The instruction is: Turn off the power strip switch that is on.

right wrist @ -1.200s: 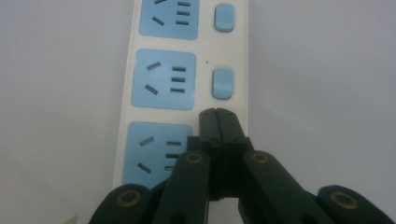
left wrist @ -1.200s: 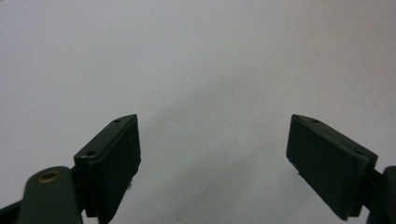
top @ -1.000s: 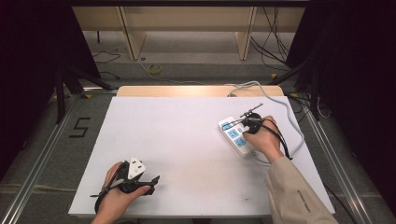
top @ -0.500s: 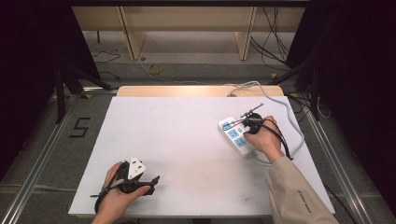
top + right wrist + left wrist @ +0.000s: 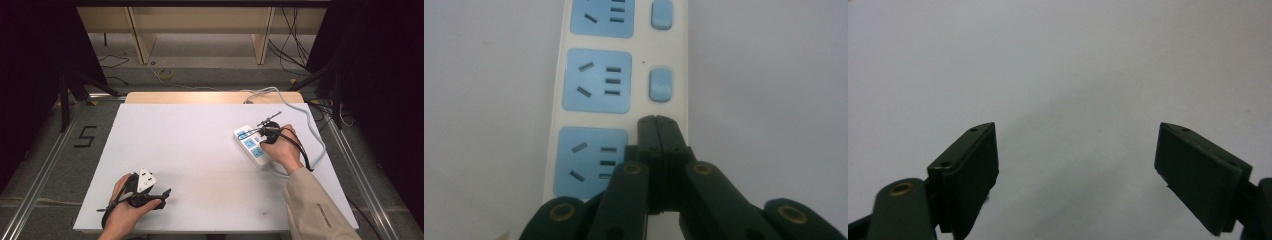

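Power strip (image 5: 619,75): rigid, light plastic, likely slides; press its switch straight down.
Right gripper (image 5: 657,131): jaws closed, empty, over strip's nearest switch.
Left gripper (image 5: 1078,170): jaws apart, empty, well apart from strip.

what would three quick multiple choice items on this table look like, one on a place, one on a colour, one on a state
1. Where does the power strip lie on the table?
A. on the person's right side
B. at the near left corner
C. dead centre

2. What colour are the strip's socket panels?
A. red
B. light blue
C. black

3. How do the left tongs stand?
A. shut on a cable
B. shut on nothing
C. open, with nothing between them

Answers: 1 A, the high view shows the strip by the right hand. 2 B, the right gripper view shows blue panels on a white body. 3 C, the left gripper view shows the jaws wide apart over bare table.
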Demonstrator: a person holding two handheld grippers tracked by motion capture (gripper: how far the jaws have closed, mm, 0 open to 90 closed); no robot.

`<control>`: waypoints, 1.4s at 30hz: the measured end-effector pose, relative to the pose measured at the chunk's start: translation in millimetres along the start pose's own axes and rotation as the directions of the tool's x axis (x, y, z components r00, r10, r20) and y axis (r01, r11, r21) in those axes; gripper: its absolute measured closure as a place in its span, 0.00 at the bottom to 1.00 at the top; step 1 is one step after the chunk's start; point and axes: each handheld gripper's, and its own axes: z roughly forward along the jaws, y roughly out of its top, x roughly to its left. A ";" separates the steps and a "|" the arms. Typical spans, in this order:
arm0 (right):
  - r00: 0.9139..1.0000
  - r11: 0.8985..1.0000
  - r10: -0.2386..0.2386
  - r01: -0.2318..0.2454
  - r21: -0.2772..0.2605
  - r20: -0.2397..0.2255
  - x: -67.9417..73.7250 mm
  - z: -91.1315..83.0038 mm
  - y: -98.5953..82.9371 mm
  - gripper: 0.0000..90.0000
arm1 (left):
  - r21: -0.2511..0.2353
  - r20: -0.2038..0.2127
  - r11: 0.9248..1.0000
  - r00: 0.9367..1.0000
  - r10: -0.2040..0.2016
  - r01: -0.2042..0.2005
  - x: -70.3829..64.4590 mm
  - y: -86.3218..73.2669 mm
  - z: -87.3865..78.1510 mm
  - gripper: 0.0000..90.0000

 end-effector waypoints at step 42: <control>0.999 0.991 0.025 -0.030 -0.127 -0.040 -3.0 -20.9 -20.5 0.97 | 0.000 0.003 1.000 1.000 -0.003 0.003 -0.6 -0.1 0.7 0.20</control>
